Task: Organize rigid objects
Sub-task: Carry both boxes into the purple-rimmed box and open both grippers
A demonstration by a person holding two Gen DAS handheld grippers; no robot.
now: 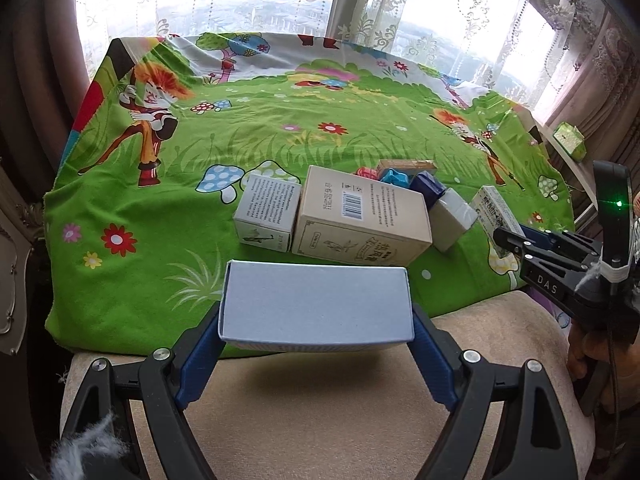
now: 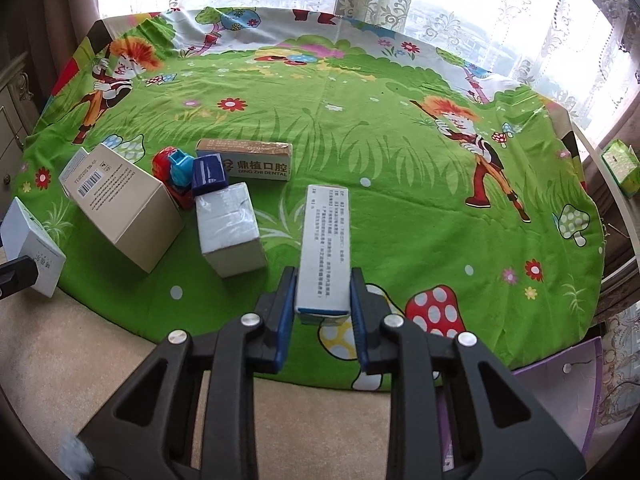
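Boxes: 2 are gripped, a pale blue box point(image 1: 316, 304) in the left gripper point(image 1: 316, 340) and a slim white box point(image 2: 326, 248) in the right gripper point(image 2: 323, 312); the rest lie jumbled beside the big tan box point(image 2: 124, 204), unsorted.

Daylight pours through lace curtains point(image 2: 460, 12) across the top of the frame, brown drapes point(image 1: 36, 80) hang at upper left, and beige upholstery point(image 1: 320, 400) fills the bottom.

Both grippers point(image 1: 316, 344) point(image 2: 322, 304) have black linkage arms, blue pads, silver screws; one reads "DAS".
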